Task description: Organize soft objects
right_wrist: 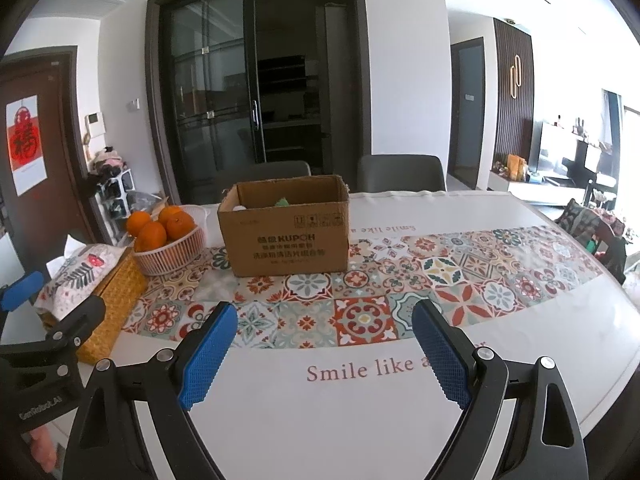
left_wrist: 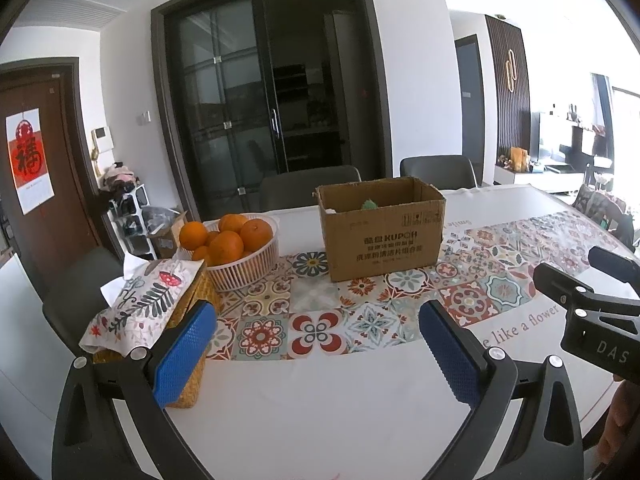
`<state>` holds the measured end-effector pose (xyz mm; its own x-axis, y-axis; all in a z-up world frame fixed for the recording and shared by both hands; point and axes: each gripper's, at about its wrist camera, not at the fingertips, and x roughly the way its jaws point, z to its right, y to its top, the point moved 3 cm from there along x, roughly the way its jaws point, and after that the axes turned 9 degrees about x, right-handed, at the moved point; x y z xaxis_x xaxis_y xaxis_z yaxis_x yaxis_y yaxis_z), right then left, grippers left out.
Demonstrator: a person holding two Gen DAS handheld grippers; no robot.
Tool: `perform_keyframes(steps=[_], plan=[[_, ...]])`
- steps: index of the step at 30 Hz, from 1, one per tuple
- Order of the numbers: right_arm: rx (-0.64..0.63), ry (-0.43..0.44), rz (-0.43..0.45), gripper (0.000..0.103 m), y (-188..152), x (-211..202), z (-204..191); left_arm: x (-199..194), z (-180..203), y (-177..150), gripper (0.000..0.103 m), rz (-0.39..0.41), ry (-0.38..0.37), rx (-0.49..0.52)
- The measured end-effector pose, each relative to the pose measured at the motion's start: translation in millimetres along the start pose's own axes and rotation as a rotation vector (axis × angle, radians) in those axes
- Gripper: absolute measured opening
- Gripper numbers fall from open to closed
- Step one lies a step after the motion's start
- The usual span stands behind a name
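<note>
A brown cardboard box [left_wrist: 382,236] [right_wrist: 286,232] stands open-topped on the patterned tablecloth, with a green soft thing [left_wrist: 370,204] [right_wrist: 282,201] and something white peeking over its rim. My left gripper [left_wrist: 316,320] hangs open over the tiled runner, short of the box, nothing between its blue pads [left_wrist: 182,354]. My right gripper [right_wrist: 324,320] is open too, above the cloth's printed words, empty between its pads [right_wrist: 208,360]. Each gripper shows at the edge of the other's view.
A white basket of oranges [left_wrist: 240,256] [right_wrist: 170,246] sits left of the box. A woven tissue box with a floral cover [left_wrist: 152,304] [right_wrist: 96,284] stands nearer, by the left gripper. Grey chairs [left_wrist: 308,190] stand behind the table [right_wrist: 360,420].
</note>
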<state>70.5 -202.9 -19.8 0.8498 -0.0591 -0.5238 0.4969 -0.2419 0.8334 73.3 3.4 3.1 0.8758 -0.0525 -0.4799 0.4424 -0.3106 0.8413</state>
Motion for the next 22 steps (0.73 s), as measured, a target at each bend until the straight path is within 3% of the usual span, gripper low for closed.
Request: perform_keyframes(steps=[22], plan=[[0.000, -0.001, -0.006, 0.090, -0.1, -2.9, 0.2, -0.2, -1.4, -0.6, 0.103, 0.001, -0.001, 0.000]])
